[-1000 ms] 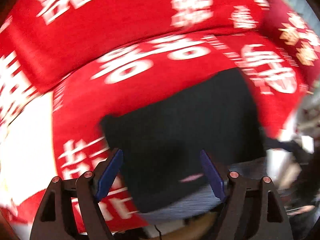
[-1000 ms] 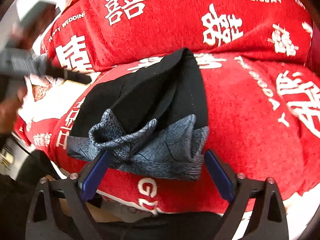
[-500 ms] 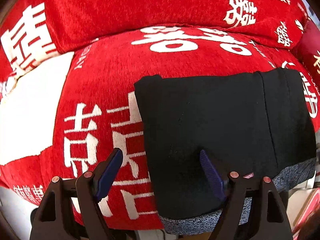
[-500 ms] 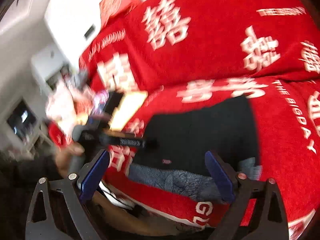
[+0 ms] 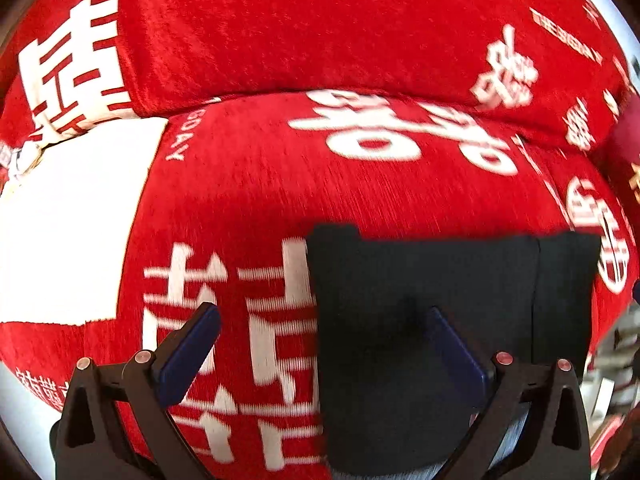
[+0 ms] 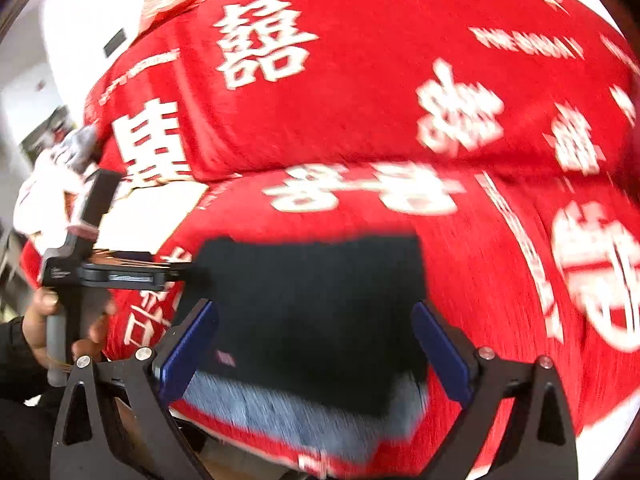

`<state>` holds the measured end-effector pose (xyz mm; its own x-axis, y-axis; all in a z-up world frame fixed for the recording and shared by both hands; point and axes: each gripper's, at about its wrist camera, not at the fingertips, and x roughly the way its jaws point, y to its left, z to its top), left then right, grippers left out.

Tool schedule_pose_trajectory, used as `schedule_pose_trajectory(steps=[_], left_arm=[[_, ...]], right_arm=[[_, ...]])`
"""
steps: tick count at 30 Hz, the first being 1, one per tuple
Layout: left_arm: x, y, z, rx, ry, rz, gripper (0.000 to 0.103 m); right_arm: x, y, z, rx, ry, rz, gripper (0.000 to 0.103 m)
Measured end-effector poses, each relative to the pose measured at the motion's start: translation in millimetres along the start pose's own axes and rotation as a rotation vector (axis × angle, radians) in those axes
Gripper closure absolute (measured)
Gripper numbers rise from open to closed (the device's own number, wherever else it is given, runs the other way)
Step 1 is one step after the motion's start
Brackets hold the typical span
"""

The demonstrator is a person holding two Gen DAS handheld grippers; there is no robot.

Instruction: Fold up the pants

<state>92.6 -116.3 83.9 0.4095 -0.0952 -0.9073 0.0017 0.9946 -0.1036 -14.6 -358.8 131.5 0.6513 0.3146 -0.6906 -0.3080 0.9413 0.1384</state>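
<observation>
The black pants [image 5: 432, 304] lie folded into a flat rectangle on the red sofa seat [image 5: 260, 184], with a grey waistband at the near edge [image 6: 288, 412]. My left gripper [image 5: 320, 348] is open and empty above the pants' left edge; its right finger is over the cloth. My right gripper [image 6: 316, 344] is open and empty, straddling the pants [image 6: 312, 292] near the waistband. The left gripper also shows in the right wrist view [image 6: 192, 272], at the pants' left side.
The sofa is covered in red cloth with white characters; its backrest [image 5: 320, 32] rises behind the seat. A white panel [image 5: 68, 220] lies left of the pants. The seat's front edge is just below the waistband. Room clutter shows at far left [image 6: 48, 160].
The bunched pants now lie flat and folded. My left gripper has swung over to the pants' left edge. My right gripper has turned away and back to face the pants. Both stayed open.
</observation>
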Motion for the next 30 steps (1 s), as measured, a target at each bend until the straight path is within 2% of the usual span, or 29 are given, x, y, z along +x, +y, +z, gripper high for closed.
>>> schedule_pose_trajectory(steps=[2, 4, 5, 6, 7, 8, 9, 15, 18, 21, 24, 27, 28, 30], left_arm=[[11.4, 0.5, 12.0, -0.026, 0.011, 0.021, 0.0], [32.5, 3.6, 18.7, -0.053, 0.073, 0.064, 0.0], [43.6, 5.2, 19.6, -0.061, 0.11, 0.071, 0.0], [56.5, 7.9, 19.5, -0.076, 0.151, 0.065, 0.0], [61.2, 9.1, 18.6, -0.09, 0.159, 0.052, 0.0], [64.1, 9.8, 18.6, -0.099, 0.167, 0.035, 0.0], [65.7, 9.4, 18.6, -0.1, 0.171, 0.042, 0.0], [63.0, -7.2, 16.6, -0.011, 0.14, 0.093, 0.0], [35.5, 1.4, 9.5, -0.008, 0.103, 0.048, 0.0], [4.7, 3.2, -20.7, 0.012, 0.079, -0.051, 0.0], [-6.9, -10.7, -56.5, 0.113, 0.078, -0.063, 0.0], [0.2, -28.0, -93.7, 0.228, 0.09, -0.029, 0.0], [8.2, -30.4, -102.0, 0.25, 0.103, -0.02, 0.0], [12.8, -23.8, -104.0, 0.21, 0.128, -0.054, 0.0]], right_arm=[[26.5, 3.6, 14.8, -0.041, 0.034, 0.001, 0.004], [64.6, -5.1, 25.0, -0.042, 0.094, -0.036, 0.004], [85.8, -15.1, 24.2, -0.024, 0.133, -0.062, 0.004], [111.0, -28.8, 19.6, 0.028, 0.225, -0.083, 0.005], [127.7, -39.7, 12.4, 0.081, 0.288, -0.095, 0.004], [133.4, -45.5, 6.7, 0.101, 0.279, -0.107, 0.004], [132.1, -46.3, 5.3, 0.097, 0.252, -0.113, 0.0], [122.2, -48.2, 2.0, 0.11, 0.256, -0.13, 0.0], [87.4, -47.5, -3.0, 0.146, 0.183, -0.155, 0.0], [47.4, -23.9, -22.5, 0.092, 0.114, -0.186, 0.0], [34.4, 2.5, -56.1, 0.016, 0.145, -0.215, 0.0], [47.5, 11.3, -92.3, -0.042, 0.244, -0.315, 0.0], [52.5, 8.5, -101.4, -0.029, 0.275, -0.316, 0.0], [54.1, 0.7, -112.0, 0.014, 0.322, -0.337, 0.0]])
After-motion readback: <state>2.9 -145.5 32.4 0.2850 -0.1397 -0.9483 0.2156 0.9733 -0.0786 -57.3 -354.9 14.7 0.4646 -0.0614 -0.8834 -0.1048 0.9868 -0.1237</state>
